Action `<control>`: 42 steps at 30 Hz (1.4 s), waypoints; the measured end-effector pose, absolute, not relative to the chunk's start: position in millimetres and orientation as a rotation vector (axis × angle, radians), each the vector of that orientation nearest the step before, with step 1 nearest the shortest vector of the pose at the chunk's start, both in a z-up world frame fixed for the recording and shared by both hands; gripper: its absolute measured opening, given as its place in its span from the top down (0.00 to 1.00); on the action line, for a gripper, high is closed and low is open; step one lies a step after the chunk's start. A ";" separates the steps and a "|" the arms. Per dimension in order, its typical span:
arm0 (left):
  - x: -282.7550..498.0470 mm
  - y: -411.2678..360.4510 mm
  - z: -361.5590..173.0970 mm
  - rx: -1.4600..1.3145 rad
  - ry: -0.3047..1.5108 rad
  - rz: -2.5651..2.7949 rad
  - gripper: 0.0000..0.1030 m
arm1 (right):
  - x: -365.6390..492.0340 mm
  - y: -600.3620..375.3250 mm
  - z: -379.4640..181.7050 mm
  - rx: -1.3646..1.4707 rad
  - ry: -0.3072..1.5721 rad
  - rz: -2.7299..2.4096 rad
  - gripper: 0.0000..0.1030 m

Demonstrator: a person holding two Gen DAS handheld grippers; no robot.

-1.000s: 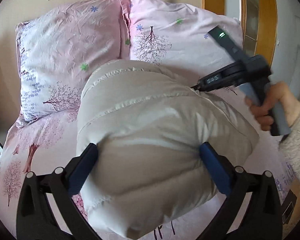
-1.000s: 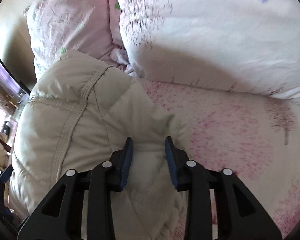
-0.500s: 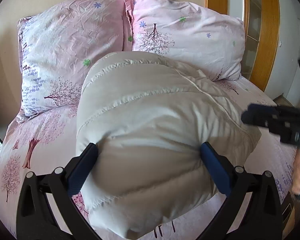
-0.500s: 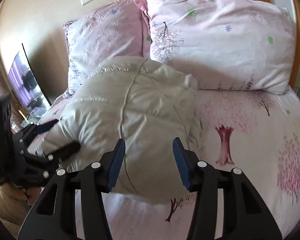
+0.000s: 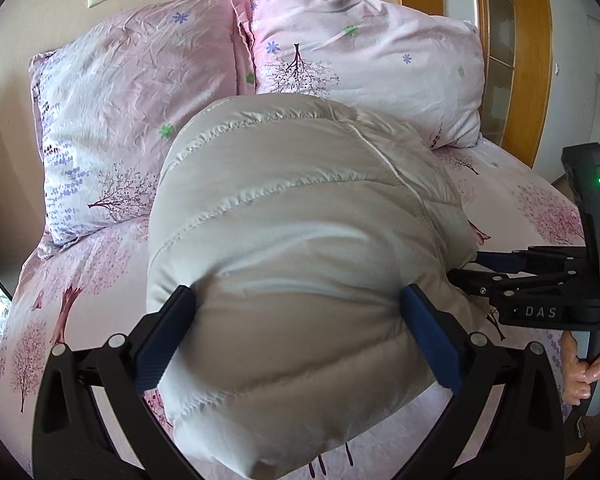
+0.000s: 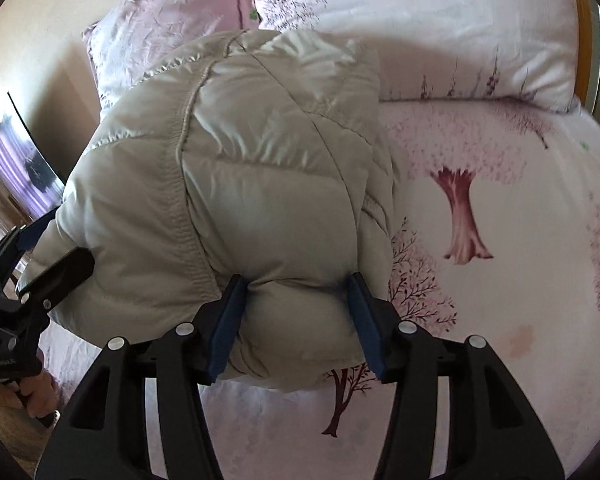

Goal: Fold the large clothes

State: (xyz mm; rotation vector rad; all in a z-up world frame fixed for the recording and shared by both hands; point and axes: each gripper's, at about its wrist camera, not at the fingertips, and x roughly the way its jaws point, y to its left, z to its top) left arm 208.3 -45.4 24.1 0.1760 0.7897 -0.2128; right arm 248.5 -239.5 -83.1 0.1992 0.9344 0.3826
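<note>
A beige quilted puffer jacket (image 5: 292, 240) lies bundled into a thick roll on the pink bed; it also shows in the right wrist view (image 6: 236, 184). My left gripper (image 5: 300, 320) is spread wide with its blue pads pressed against both sides of the roll's near end. My right gripper (image 6: 296, 312) holds the roll's other end between its blue pads, which dent the fabric. The right gripper also shows at the right of the left wrist view (image 5: 476, 268), and the left gripper at the left of the right wrist view (image 6: 48, 256).
Two pink tree-print pillows (image 5: 132, 92) (image 5: 364, 56) lean on the wall behind the roll. The pink printed sheet (image 6: 500, 208) spreads to the right. A wooden door frame (image 5: 528, 60) stands at far right, a dark screen (image 6: 24, 160) at far left.
My right gripper has let go at the top of the roll, swung back and down, opened, and come in around the roll's right end. The left gripper has stayed in place.
</note>
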 end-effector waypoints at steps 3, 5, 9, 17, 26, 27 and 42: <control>205.0 -42.5 30.2 0.169 0.786 -0.221 0.02 | 249.6 -240.4 -87.2 0.206 0.935 0.383 0.45; 198.0 -32.2 42.8 0.124 0.755 -0.234 0.02 | 250.7 -244.5 -90.2 0.235 0.937 0.392 0.44; 199.8 -15.4 45.8 0.105 0.751 -0.195 0.02 | 250.5 -246.8 -91.5 0.255 0.933 0.394 0.42; 208.7 -20.1 23.5 0.114 0.786 -0.171 0.02 | 245.3 -249.5 -84.5 0.280 0.910 0.346 0.39; 206.9 -26.8 20.7 0.129 0.798 -0.169 0.02 | 226.6 -245.7 -76.4 0.142 0.867 0.208 0.43; 205.6 -30.9 18.9 0.144 0.791 -0.164 0.02 | 230.2 -245.7 -82.1 0.139 0.878 0.193 0.39; 172.8 -19.1 42.1 0.168 0.676 -0.073 0.02 | 196.2 -272.8 -48.3 0.194 0.694 0.120 0.03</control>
